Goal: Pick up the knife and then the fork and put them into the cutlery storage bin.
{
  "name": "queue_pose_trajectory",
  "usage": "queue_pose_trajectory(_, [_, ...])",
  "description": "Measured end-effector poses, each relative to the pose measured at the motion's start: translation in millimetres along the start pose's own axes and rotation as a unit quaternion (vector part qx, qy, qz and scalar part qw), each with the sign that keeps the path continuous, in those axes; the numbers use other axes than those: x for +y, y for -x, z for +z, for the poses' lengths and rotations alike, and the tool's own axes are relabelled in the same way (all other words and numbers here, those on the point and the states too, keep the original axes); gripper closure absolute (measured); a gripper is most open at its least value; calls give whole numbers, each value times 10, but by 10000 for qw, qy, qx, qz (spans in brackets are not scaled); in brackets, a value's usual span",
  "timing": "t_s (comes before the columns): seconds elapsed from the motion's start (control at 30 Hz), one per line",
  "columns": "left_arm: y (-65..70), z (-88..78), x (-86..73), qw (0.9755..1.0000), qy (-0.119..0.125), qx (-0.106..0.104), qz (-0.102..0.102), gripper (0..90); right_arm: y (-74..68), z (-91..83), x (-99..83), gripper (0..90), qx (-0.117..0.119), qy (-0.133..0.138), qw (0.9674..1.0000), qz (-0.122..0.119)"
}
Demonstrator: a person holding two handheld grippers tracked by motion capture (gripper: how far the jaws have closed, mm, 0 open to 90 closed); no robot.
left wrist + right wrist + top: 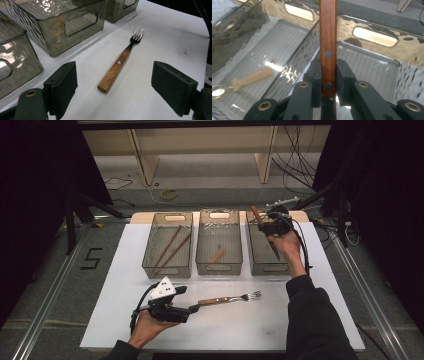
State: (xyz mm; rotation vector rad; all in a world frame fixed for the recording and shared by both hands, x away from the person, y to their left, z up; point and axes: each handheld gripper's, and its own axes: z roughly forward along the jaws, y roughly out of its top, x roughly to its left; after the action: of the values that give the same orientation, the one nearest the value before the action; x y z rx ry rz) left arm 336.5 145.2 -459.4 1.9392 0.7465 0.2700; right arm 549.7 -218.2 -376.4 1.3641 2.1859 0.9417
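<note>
A fork [230,298] with a wooden handle lies flat on the white table [125,320], tines pointing right. My left gripper [193,307] rests just left of the handle end, open, nothing between its jaws. In the left gripper view the fork [120,62] lies ahead of my left gripper [116,87], between its wide-apart jaws and apart from both. My right gripper [274,227] hovers over the right bin [267,269], shut on a wooden-handled knife [255,213] whose dark blade slants down into the bin. Up close, my right gripper [328,77] clamps the riveted knife handle [328,37].
Three clear bins stand in a row at the table's back. The left bin [167,270] holds two chopsticks [172,247]. The middle bin [219,268] holds a small spoon [217,255], also seen as the spoon [252,77] in the right gripper view. Cables lie on the floor behind.
</note>
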Motion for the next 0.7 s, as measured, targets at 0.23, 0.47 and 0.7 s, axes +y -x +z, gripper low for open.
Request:
queue_pose_trajectory(0.23, [-2,2,-2,10000,-17,5,26,200,-11,68,-41,775,19,-86,9999,102])
queue_pose_trajectory(0.47, [-4,2,-4,10000,-15,6,6,199,13,118,-71,773,-3,-137,9997,185])
queue_pose_trajectory(0.7, [0,8,-5,10000,-30,0,4,198,32,190,-136,768,17,-267,9992,307])
